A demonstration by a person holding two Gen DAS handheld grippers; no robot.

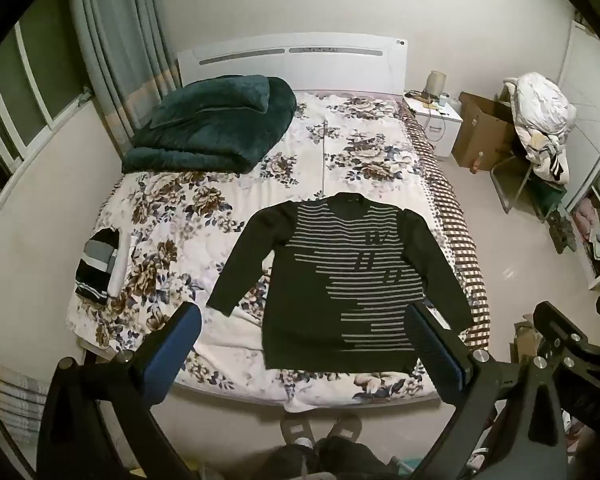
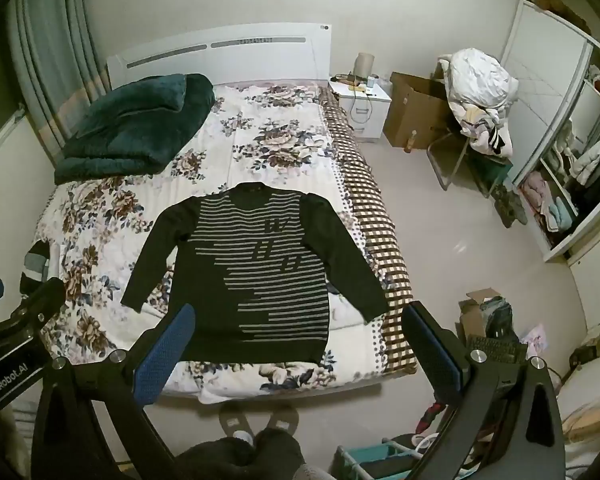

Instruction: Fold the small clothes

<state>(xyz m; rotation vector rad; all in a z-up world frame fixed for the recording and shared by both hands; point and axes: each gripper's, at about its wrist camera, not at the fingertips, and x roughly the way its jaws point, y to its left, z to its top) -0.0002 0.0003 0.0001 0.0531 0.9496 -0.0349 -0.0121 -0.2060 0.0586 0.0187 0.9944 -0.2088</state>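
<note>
The sweater (image 1: 340, 280) lay flat and face up on the bed (image 1: 220, 208), collar toward the headboard at the top of frame, hem toward the near edge at the bottom. Its long axis ran collar to hem, nearly straight away from both cameras. Both sleeves were spread out and angled down toward the hem.

The left gripper (image 1: 304, 344) hung above the near edge of the bed, fingers wide apart, holding nothing. In the left wrist view the hem sat in the gap between its fingers, with the right-hand finger crossing the lower right corner of the sweater in the picture.

The right gripper (image 2: 300, 344) was also spread wide and empty. In the right wrist view the sweater (image 2: 256, 276) sat left of centre; the hem's left part met the left finger, while the right sleeve cuff lay in the gap, toward the right finger.

Both grippers were clear of the cloth, not touching. Judged: the left gripper was nearer the left sleeve and hem corner, the right gripper nearer the right sleeve, so a sleeve-in fold would suit each on its own side.

A small folded stack (image 1: 98, 268) sat at the left edge of the bed.
</note>
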